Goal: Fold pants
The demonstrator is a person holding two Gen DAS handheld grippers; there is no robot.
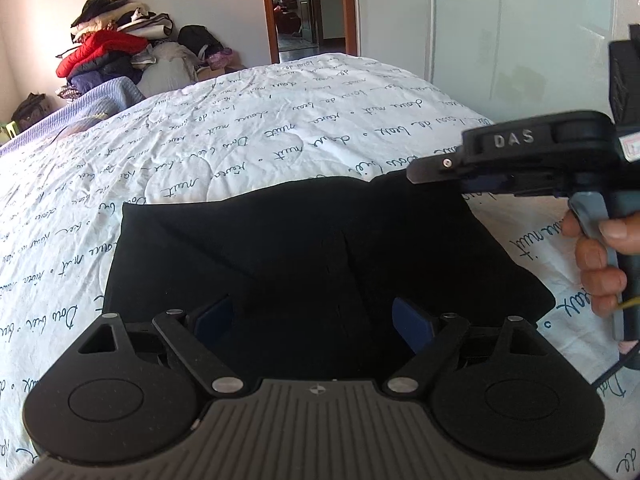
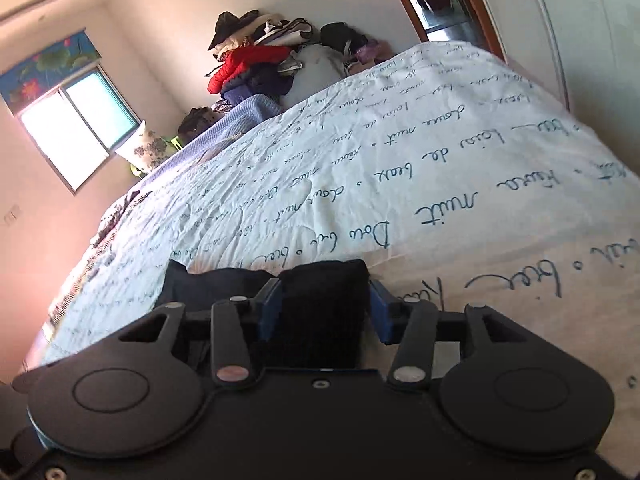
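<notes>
Black pants (image 1: 280, 248) lie folded into a wide dark block on the white bedspread (image 1: 240, 140) with blue handwriting. My left gripper (image 1: 312, 320) hovers over the near edge of the pants, its blue pads (image 1: 412, 324) spread wide with nothing pinched. My right gripper (image 1: 416, 174) comes in from the right, held by a hand (image 1: 600, 264), its tip at the far right corner of the pants. In the right wrist view a hump of the black pants (image 2: 208, 284) fills the gap in the right gripper (image 2: 324, 308), whose jaws stand partly apart without a clear pinch.
A heap of clothes (image 1: 108, 48) with a red jacket is piled against the far wall beyond a blue blanket (image 1: 100, 100). A doorway (image 1: 308, 8) opens at the back, a white wardrobe (image 1: 500, 40) stands on the right. A window (image 2: 76, 124) is on the left.
</notes>
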